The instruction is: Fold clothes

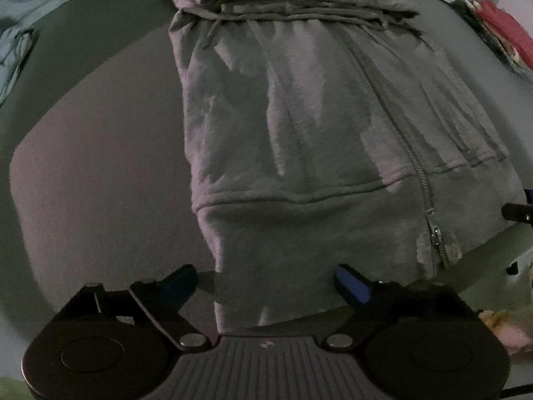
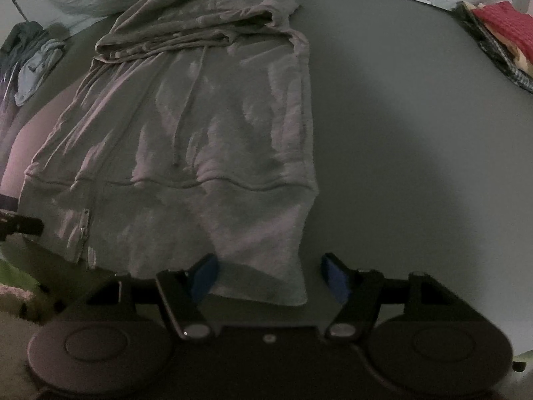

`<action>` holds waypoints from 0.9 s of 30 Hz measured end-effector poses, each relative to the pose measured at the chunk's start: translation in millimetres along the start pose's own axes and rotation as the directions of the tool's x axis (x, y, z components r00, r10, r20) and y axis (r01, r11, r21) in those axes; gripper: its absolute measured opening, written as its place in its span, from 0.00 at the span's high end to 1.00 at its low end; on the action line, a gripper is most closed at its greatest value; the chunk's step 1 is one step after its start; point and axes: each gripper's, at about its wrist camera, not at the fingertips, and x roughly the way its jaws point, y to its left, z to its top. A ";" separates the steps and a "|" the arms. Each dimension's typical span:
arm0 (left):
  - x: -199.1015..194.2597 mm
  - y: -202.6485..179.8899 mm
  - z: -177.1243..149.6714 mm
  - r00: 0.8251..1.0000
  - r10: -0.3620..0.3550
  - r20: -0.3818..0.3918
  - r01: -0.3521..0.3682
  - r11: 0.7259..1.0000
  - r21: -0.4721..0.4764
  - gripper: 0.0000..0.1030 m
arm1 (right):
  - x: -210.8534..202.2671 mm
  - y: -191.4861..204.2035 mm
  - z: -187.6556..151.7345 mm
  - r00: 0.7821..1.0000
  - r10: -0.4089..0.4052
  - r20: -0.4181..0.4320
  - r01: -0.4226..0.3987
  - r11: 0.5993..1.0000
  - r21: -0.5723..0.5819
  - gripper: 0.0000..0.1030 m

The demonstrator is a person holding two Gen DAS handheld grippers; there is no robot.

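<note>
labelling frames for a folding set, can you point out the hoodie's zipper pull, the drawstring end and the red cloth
zipper pull (image 1: 437, 237): left wrist view, on the metal tab near the hem.
drawstring end (image 2: 175, 164): right wrist view, on the cord's hanging tip, mid-chest.
red cloth (image 2: 506, 25): right wrist view, on its top face, upper right pile.

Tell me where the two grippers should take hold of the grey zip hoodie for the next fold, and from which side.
Probably the bottom hem of the grey zip hoodie, at its two near corners: the left gripper at one, the right gripper at the other. The hoodie lies flat and narrow, sleeves apparently folded in, hem nearest both grippers. Come from above at the near edge, open jaws straddling the hem.
</note>
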 end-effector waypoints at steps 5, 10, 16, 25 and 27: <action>2.1 -3.2 7.4 1.000 0.001 0.002 -0.001 1.000 0.017 0.18 | -1.6 -0.4 -0.3 1.000 -0.015 0.000 0.015 1.000 -0.001 0.40; -0.9 -11.9 12.8 1.000 -0.002 0.010 0.002 0.997 0.074 0.31 | -3.8 1.0 -1.8 1.000 -0.011 0.007 0.011 1.000 -0.007 0.58; -11.8 2.2 16.7 0.999 -0.022 0.029 0.022 0.999 0.027 0.53 | -8.2 5.9 -3.8 1.000 -0.008 0.018 0.009 0.999 -0.038 0.91; -10.5 43.3 24.3 0.988 -0.146 0.043 0.152 0.955 -0.255 0.82 | -6.2 3.3 -2.5 1.000 0.009 0.013 -0.009 1.000 0.000 0.83; -9.3 46.1 23.2 0.986 -0.163 0.045 0.169 0.943 -0.285 0.84 | -5.2 3.6 -1.3 1.000 0.014 0.013 -0.014 1.000 -0.004 0.81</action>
